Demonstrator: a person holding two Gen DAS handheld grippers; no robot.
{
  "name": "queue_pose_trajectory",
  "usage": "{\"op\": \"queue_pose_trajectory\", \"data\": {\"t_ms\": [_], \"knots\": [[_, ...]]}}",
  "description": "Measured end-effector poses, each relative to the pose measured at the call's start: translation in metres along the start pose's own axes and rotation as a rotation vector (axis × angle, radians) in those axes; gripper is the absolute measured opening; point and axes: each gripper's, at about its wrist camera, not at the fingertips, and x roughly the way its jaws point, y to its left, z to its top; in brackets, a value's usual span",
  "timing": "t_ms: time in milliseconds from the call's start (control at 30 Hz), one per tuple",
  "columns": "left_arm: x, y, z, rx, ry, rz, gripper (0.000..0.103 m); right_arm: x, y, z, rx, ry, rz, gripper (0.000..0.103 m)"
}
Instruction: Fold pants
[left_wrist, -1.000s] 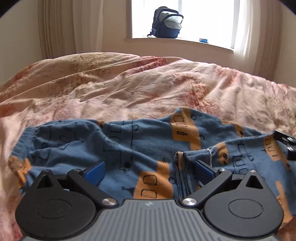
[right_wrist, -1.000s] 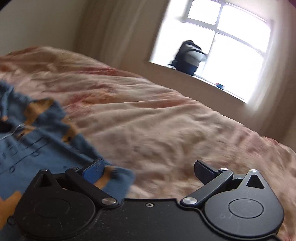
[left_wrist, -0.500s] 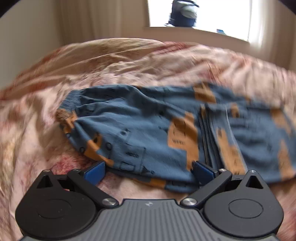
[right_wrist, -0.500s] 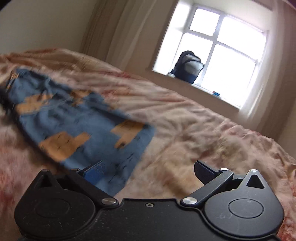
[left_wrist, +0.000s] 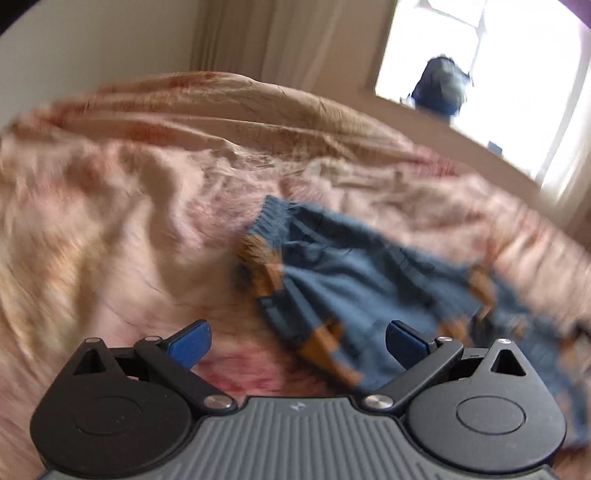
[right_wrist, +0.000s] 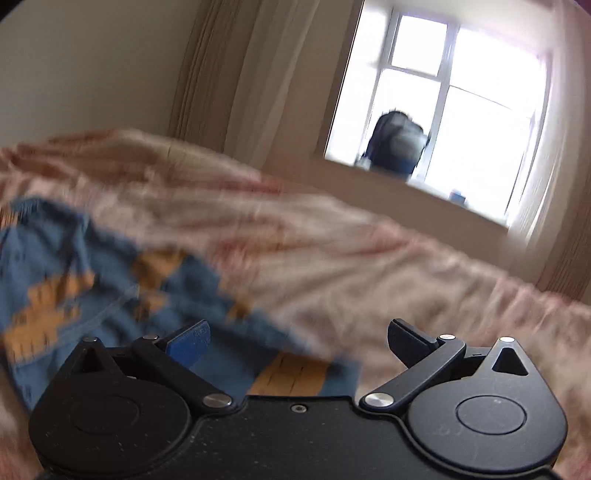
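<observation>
No writing could be read anywhere; both views were blurred. The pants (left_wrist: 354, 273), soft blue cloth with orange patches, lay flat on a wrinkled pink flowered bedspread (left_wrist: 110, 221), gathered waistband toward the far side. The left gripper (left_wrist: 297, 341) hung above their near edge, its blue-padded fingers spread apart and holding nothing. The right gripper (right_wrist: 297, 341) was likewise spread and empty above the pants (right_wrist: 74, 280). A dark backpack (right_wrist: 397, 142) stood on the windowsill (right_wrist: 424, 194), beside pale curtains (right_wrist: 258, 74).
</observation>
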Motion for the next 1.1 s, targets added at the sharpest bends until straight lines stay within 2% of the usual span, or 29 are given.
{"op": "queue_pose_trajectory", "data": {"t_ms": [67,100,200,300,400,500,567,600,667,700,767,800,933,1000,1100], "knots": [[0.001,-0.001,-0.007,-0.062,-0.035,-0.059,0.103,0.012,0.010,0.008,-0.037,0.037,0.032,0.102],[0.003,-0.003,-0.010,-0.062,-0.041,-0.062,0.103,0.019,0.020,0.007,-0.055,0.054,0.048,0.102],[0.003,-0.007,-0.018,0.031,-0.068,-0.008,0.103,0.051,0.051,-0.015,-0.105,0.180,0.064,0.102],[-0.006,-0.004,-0.018,0.059,-0.117,0.051,0.103,0.043,0.052,-0.017,-0.069,0.119,0.024,0.102],[-0.006,0.006,-0.009,-0.018,-0.129,0.041,0.103,0.028,0.049,0.002,-0.056,0.063,0.031,0.102],[-0.001,0.026,0.003,-0.125,-0.106,-0.002,0.103,0.020,0.060,0.030,-0.210,0.069,0.125,0.102],[0.000,0.038,0.006,-0.178,-0.111,0.002,0.103,0.019,0.068,0.049,-0.336,0.110,0.208,0.102],[0.000,0.043,0.008,-0.200,-0.121,0.024,0.103,0.021,0.071,0.060,-0.373,0.154,0.248,0.102],[0.003,0.048,0.011,-0.230,-0.130,0.090,0.103,0.036,0.081,0.074,-0.410,0.310,0.304,0.102],[0.005,0.051,0.011,-0.242,-0.134,0.113,0.103,0.046,0.087,0.076,-0.431,0.412,0.311,0.102],[0.005,0.059,0.012,-0.274,-0.137,0.112,0.103,0.069,0.106,0.075,-0.495,0.604,0.276,0.102],[0.006,0.062,0.013,-0.290,-0.137,0.095,0.103,0.077,0.114,0.077,-0.511,0.630,0.267,0.101],[0.006,0.067,0.013,-0.305,-0.142,0.051,0.103,0.091,0.131,0.100,-0.462,0.454,0.339,0.102],[0.011,0.066,0.014,-0.311,-0.141,0.051,0.103,0.101,0.137,0.109,-0.434,0.401,0.371,0.102],[0.009,0.065,0.011,-0.312,-0.148,0.050,0.103,0.118,0.161,0.112,-0.464,0.329,0.354,0.102]]}}
